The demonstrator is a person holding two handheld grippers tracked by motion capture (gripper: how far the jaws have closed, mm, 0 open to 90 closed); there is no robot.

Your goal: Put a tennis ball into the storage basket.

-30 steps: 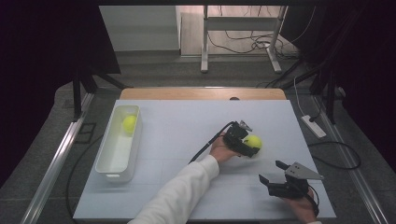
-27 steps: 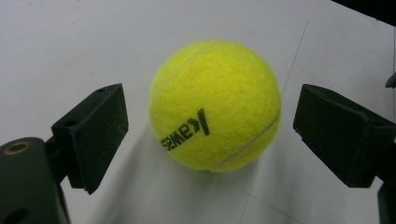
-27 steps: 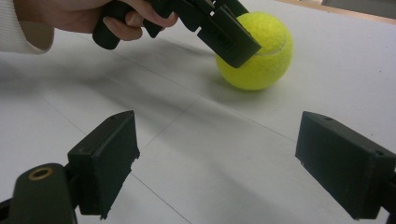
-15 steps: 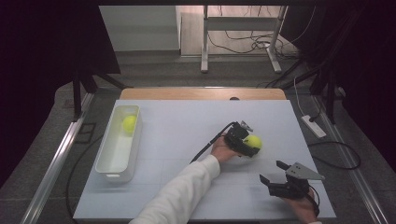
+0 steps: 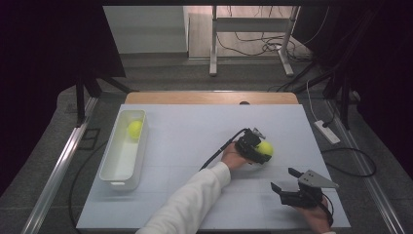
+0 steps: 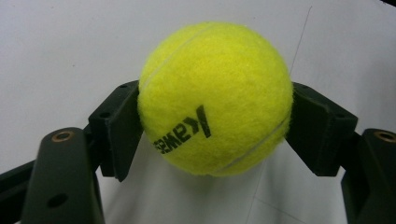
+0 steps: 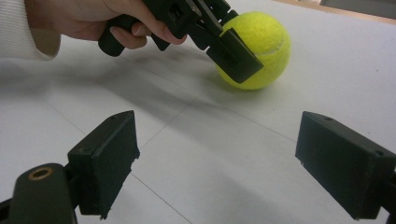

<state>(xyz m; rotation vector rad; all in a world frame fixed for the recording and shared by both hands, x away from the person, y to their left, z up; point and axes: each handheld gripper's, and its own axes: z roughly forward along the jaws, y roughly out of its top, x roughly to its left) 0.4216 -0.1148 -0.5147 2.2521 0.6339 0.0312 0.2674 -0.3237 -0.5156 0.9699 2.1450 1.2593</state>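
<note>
We have the ball (image 6: pixel 215 98) squeezed in our left claw (image 5: pixel 257 151). The jaws have just been closing, and now both pads press its sides. To do this well, we should keep the squeeze steady and lift straight up, so the ball cannot roll out. The ball sits on the bench (image 5: pixel 195 131) right of the middle of the high view, snug between the jaws. Our right claw (image 5: pixel 287 184) waits wide and empty at the lower right.
</note>
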